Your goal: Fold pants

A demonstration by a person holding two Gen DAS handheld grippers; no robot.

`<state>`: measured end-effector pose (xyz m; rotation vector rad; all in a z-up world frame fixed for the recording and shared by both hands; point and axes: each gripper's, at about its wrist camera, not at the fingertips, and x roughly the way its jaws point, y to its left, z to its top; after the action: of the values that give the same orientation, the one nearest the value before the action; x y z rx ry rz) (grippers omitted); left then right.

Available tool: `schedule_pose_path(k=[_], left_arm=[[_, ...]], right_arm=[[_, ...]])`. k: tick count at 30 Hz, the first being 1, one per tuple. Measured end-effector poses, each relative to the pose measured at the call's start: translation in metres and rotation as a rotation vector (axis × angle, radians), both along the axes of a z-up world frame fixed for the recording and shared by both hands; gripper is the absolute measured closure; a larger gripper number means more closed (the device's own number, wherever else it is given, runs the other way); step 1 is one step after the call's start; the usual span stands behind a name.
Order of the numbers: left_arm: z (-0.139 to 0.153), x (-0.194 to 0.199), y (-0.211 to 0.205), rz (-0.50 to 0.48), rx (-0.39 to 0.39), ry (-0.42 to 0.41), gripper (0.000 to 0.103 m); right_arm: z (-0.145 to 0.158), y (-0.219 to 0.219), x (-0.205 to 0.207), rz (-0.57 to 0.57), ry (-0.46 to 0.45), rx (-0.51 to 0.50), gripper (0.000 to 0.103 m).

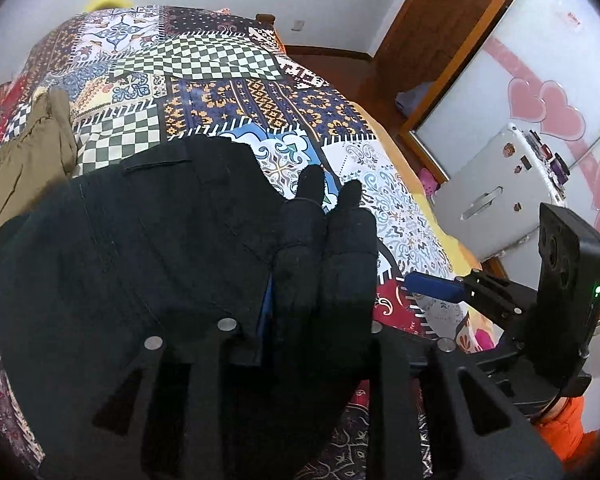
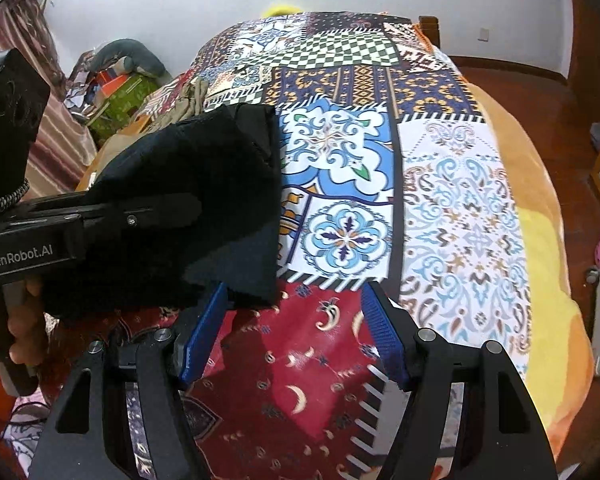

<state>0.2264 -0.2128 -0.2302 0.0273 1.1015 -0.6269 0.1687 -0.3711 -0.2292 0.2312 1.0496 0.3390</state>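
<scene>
Black pants (image 1: 140,248) lie folded in a thick pile on the patchwork bed cover (image 1: 220,100). My left gripper (image 1: 332,188) points down at their right edge. Its dark fingers stand a narrow gap apart, and the bed cover shows between the tips with no cloth there. From the right wrist, the pants (image 2: 228,184) bulge around the left gripper's body (image 2: 140,212) and hide its fingertips. My right gripper (image 2: 294,332) is open over a red crescent patch (image 2: 300,380), nothing between its blue pads (image 2: 204,340). One of its fingers is beside the pants' near corner.
A khaki garment (image 1: 28,152) lies left of the pants. A yellow blanket (image 2: 548,240) lines the bed's right edge above a wooden floor. A white case (image 1: 496,192) stands by a heart-patterned sliding door (image 1: 548,100). Clutter (image 2: 116,88) sits left of the bed. A hand (image 2: 28,320) holds the left gripper.
</scene>
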Motion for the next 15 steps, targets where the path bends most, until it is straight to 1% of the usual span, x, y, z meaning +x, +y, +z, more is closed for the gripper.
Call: schedule_pose_path(k=[1,2,3,4,5,6,8,11,12,15], left_arm=[[0.002,-0.002,0.000,0.002,0.004,0.003,0.074],[0.003,-0.004,-0.002,0.002,0.007,0.006,0.070],[0.005,-0.005,-0.002,-0.001,0.004,0.012,0.061],[0.009,-0.007,-0.002,-0.010,-0.017,0.023,0.055],[0.012,-0.009,-0.001,-0.017,-0.045,0.038,0.045],[0.018,-0.013,0.002,-0.019,-0.085,0.042,0.041],[0.027,-0.016,0.006,-0.017,-0.102,0.017,0.041],[0.047,-0.017,0.021,0.014,-0.098,-0.052,0.041],[0.052,-0.014,0.027,0.027,-0.097,-0.067,0.039],[0.066,0.000,0.054,0.096,-0.048,-0.144,0.034]], right_arm=[[0.001,-0.001,-0.002,-0.002,0.000,-0.002,0.037],[0.001,-0.001,-0.003,-0.004,0.001,-0.004,0.037],[0.001,-0.002,-0.004,-0.006,0.001,-0.008,0.037],[0.002,-0.002,-0.004,-0.006,0.002,-0.011,0.037],[0.002,-0.002,-0.004,-0.007,0.001,-0.013,0.037],[0.004,-0.002,-0.005,-0.006,-0.001,-0.015,0.037],[0.005,-0.001,-0.005,-0.005,-0.005,-0.019,0.037],[0.009,0.001,-0.006,-0.001,-0.011,-0.023,0.037],[0.010,0.001,-0.007,0.001,-0.013,-0.024,0.037],[0.013,0.004,-0.008,0.009,-0.020,-0.031,0.037]])
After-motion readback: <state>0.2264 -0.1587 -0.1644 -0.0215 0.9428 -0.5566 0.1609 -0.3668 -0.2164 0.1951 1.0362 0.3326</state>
